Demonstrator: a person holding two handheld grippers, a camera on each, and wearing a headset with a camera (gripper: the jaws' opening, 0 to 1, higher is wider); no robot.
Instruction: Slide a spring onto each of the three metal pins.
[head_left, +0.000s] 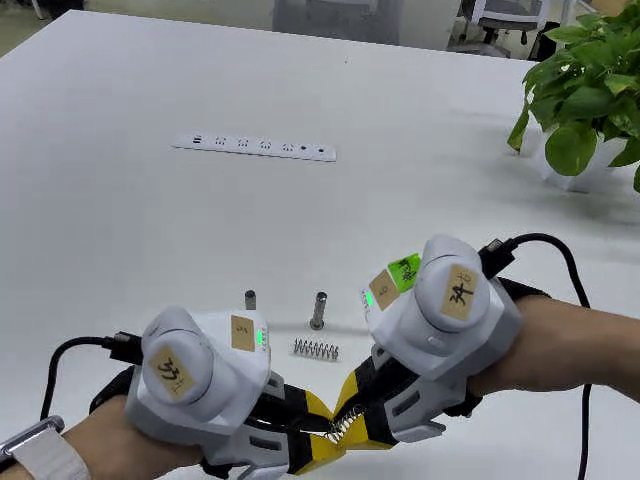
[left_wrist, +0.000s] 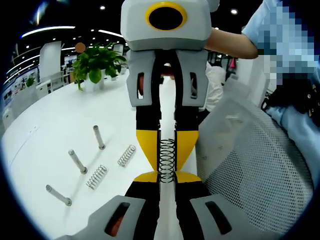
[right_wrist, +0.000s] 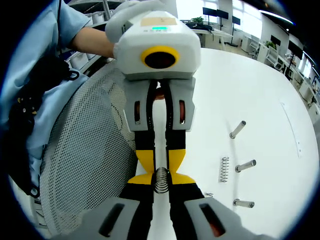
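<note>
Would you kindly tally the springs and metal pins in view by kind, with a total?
spring: 3
metal pin: 3
Total: 6

The left gripper (left_wrist: 167, 179) rises from the bottom, its yellow-tipped jaws closed on the near end of a held spring (left_wrist: 166, 159). The right gripper (left_wrist: 167, 146) comes down from the top, tip to tip with it, its yellow jaws pressed against both sides of that coil. Left of them, on the white table (left_wrist: 55, 125), a far pin (left_wrist: 99, 137), middle pin (left_wrist: 77, 161) and near pin (left_wrist: 58, 195) form a row, with one loose spring (left_wrist: 127, 155) and a second loose spring (left_wrist: 96, 176) just beside them, a potted plant (left_wrist: 97, 60) beyond and a mesh chair back (left_wrist: 250, 165) on the right.
</note>
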